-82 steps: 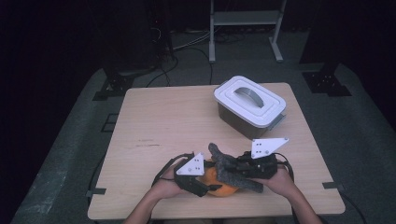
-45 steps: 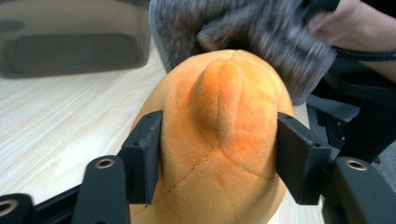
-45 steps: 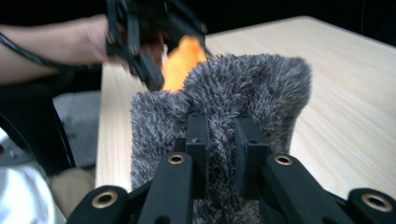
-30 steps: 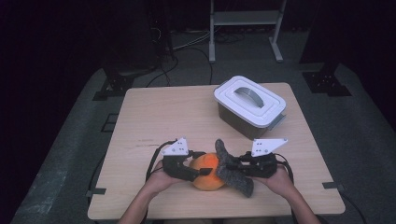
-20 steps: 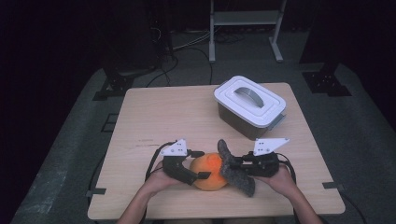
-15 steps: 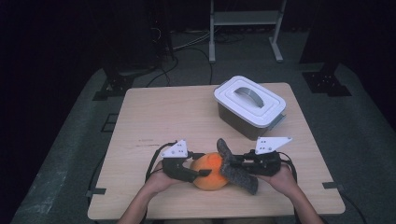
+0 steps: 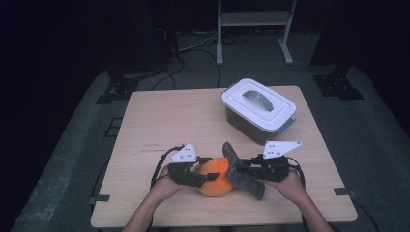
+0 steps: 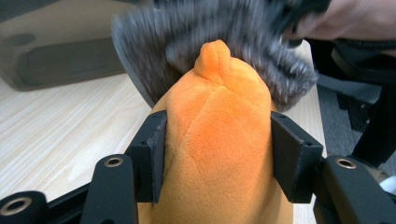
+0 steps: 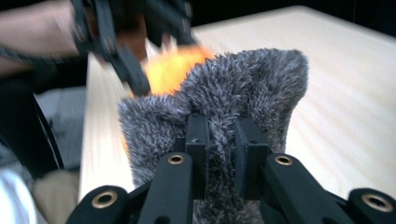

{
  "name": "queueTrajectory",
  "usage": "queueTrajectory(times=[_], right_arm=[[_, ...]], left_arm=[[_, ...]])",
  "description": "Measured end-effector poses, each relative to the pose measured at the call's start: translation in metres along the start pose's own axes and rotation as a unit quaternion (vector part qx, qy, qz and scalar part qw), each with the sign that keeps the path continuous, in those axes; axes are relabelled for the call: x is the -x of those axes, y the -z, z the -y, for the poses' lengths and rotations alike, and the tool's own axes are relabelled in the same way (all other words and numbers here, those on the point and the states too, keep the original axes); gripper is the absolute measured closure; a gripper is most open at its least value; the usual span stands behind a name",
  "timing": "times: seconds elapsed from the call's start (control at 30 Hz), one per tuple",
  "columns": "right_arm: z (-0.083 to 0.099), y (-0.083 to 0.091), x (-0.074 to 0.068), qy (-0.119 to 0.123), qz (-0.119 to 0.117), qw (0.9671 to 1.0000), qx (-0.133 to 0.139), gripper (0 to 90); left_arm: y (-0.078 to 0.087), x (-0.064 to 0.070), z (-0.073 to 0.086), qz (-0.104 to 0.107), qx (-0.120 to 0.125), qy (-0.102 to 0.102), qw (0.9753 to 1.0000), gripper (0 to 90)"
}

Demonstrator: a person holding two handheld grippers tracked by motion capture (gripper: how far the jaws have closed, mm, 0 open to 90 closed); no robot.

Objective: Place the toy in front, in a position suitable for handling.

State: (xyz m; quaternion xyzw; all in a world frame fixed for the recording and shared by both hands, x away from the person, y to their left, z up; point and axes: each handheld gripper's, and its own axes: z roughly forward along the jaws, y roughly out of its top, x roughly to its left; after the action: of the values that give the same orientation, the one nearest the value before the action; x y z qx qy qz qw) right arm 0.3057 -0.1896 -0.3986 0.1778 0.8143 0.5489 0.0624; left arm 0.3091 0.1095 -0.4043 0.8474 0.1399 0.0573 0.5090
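Note:
An orange plush toy (image 7: 215, 176) lies near the table's front edge, and my left gripper (image 7: 199, 174) is shut on it from the left. In the left gripper view the orange plush toy (image 8: 219, 140) bulges between the two pads (image 8: 154, 154), with its small stub pointing away. A grey fuzzy cloth (image 7: 244, 171) hangs against the toy's right side, pinched by my right gripper (image 7: 247, 168). In the right gripper view the grey fuzzy cloth (image 9: 224, 102) stands up between the nearly shut jaws of my right gripper (image 9: 219, 140), and the orange toy (image 9: 173, 65) shows blurred behind it.
A grey bin with a white handled lid (image 7: 258, 108) stands at the back right of the wooden table (image 7: 169, 121). Dark floor, cables and a metal stand lie beyond the table's far edge.
The left gripper shifted a little left and took the orange toy between its jaws. The right gripper with the grey cloth stays pressed to the toy's right side, wobbling slightly.

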Motion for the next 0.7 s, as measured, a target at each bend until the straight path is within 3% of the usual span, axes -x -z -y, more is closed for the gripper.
queueTrajectory(times=[0.03,0.07,0.17,0.2,0.27,0.47,0.7], right_arm=[[0.000,0.000,0.000,0.000,0.000,1.0000,0.000,77.3],[-0.009,0.004,-0.005,0.005,-0.004,0.9997,0.024,77.2],[-0.012,0.003,-0.009,0.014,-0.004,0.9996,0.024,77.2],[-0.009,-0.004,-0.010,0.019,-0.005,0.9998,0.004,77.1],[-0.004,-0.009,-0.010,0.017,-0.011,0.9998,-0.009,76.9],[0.001,-0.008,-0.006,0.012,-0.019,0.9995,-0.022,76.9],[0.005,-0.004,-0.002,0.008,-0.018,0.9993,-0.032,76.8]], left_arm=[[0.000,0.000,0.000,0.000,0.000,0.000,1.0000,43.4],[-0.002,0.002,-0.002,-0.002,-0.001,-0.004,1.0000,43.3],[-0.003,0.003,-0.002,-0.002,-0.001,-0.007,1.0000,42.8],[-0.004,0.003,-0.001,-0.001,0.001,-0.006,1.0000,41.7],[-0.004,0.002,0.001,0.002,-0.002,-0.011,0.9999,39.5],[-0.006,-0.002,0.005,0.018,0.011,-0.002,0.9998,28.8],[-0.004,-0.008,0.010,0.028,-0.001,0.010,0.9996,17.4]])
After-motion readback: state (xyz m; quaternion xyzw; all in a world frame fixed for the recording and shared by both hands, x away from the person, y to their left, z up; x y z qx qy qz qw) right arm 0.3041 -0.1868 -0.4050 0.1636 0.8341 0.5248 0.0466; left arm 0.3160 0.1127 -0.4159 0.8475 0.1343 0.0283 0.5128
